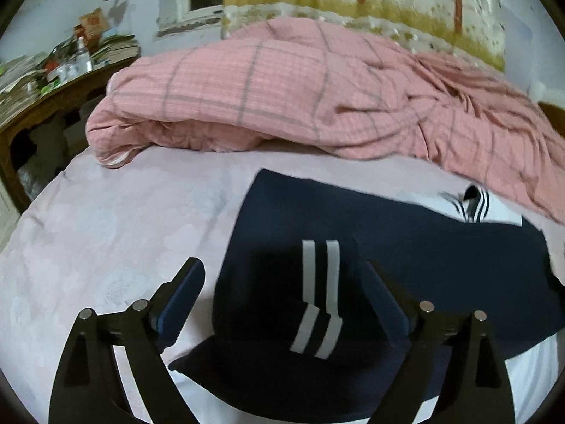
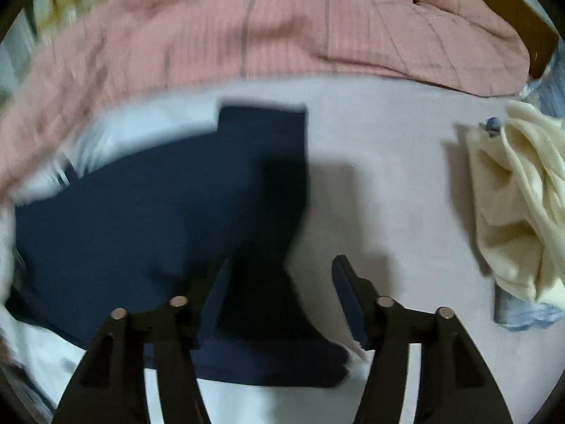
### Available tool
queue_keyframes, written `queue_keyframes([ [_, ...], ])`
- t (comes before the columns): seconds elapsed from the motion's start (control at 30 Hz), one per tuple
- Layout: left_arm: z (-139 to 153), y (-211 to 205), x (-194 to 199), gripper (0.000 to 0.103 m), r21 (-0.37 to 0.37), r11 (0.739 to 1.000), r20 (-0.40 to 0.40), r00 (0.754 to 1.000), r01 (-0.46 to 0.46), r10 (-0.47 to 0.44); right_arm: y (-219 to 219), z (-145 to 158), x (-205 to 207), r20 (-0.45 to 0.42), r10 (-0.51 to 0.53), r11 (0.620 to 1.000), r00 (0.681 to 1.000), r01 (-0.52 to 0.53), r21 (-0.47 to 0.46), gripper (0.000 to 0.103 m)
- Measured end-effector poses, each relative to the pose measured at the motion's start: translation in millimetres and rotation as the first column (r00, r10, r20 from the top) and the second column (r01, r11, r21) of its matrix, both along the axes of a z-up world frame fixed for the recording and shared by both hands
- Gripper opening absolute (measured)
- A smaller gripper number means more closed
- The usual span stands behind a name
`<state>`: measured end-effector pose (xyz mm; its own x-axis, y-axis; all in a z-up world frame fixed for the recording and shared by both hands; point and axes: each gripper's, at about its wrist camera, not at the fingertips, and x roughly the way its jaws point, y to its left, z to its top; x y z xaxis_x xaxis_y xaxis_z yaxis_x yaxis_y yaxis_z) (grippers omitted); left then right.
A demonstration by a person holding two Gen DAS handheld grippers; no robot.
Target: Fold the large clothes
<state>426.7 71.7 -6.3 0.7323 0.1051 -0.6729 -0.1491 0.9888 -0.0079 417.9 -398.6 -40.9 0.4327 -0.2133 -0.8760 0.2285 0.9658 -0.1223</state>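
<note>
- Navy garment (image 1: 388, 247) with two white stripes lies spread on the pale pink bedsheet (image 1: 106, 229), its sleeve folded across the body; white collar part at its far edge
- Left gripper (image 1: 282, 282) jaws wide, straddling the striped sleeve, pads not pressing it
- Right gripper (image 2: 282, 279) jaws parted above the garment's edge, gripping nothing; view blurred
- Pink checked quilt (image 1: 282, 81) heaped beyond; cream cloth (image 2: 512, 194) well apart

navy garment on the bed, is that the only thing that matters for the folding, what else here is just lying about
Part of the job:
- navy garment with white stripes, lying on the bed sheet
- left claw, open over it
- right claw, open at its edge

Just lying about:
- pink checked quilt
- cream cloth
- cluttered wooden desk
</note>
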Motion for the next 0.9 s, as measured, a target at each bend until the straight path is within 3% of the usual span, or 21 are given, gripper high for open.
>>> queue_keyframes([
  [0.03,-3,-2,2,0.09,0.015,1.0,-0.016,1.0,-0.003,0.003,-5,-5,-2,0.004,-0.013,0.999,1.0,0.013,-0.031,0.054],
  [0.1,-9,-6,5,0.09,0.04,0.999,-0.037,0.999,-0.004,0.005,-18,-19,-1,-0.002,-0.087,0.98,0.996,0.085,-0.18,0.046],
  [0.13,-12,-8,7,0.09,0.053,0.999,-0.047,0.999,-0.001,0.003,-27,-23,-2,-0.001,-0.094,0.976,0.996,0.092,-0.197,0.046],
  [0.27,-7,-10,5,0.09,0.071,0.997,-0.029,1.0,-0.008,0.01,-48,-3,-23,0.087,-0.083,0.996,0.993,0.081,0.03,0.042],
  [0.37,19,-8,-11,0.09,0.027,1.0,0.06,0.998,0.001,-0.003,-33,35,-49,0.192,-0.011,0.999,0.981,0.002,0.046,0.042],
  [0.5,61,-11,-44,0.09,0.019,1.0,0.175,0.984,0.013,-0.016,-10,100,-113,0.354,0.06,0.986,0.933,-0.11,0.124,0.043],
  [0.6,101,-16,-83,0.09,0.002,1.0,0.293,0.956,0.017,-0.017,-1,134,-153,0.43,0.094,0.972,0.898,-0.177,0.156,0.056],
  [0.7,135,-25,-126,0.09,-0.002,0.998,0.393,0.918,0.063,-0.057,18,162,-215,0.527,0.145,0.967,0.837,-0.232,0.103,0.067],
  [0.8,162,-40,-178,0.09,0.088,0.996,0.478,0.877,0.014,-0.055,31,176,-261,0.587,0.166,0.974,0.792,-0.224,0.027,0.076],
  [0.9,185,-43,-232,0.091,0.056,0.998,0.555,0.829,0.042,-0.066,41,187,-298,0.65,0.17,0.975,0.74,-0.221,-0.003,0.09],
])
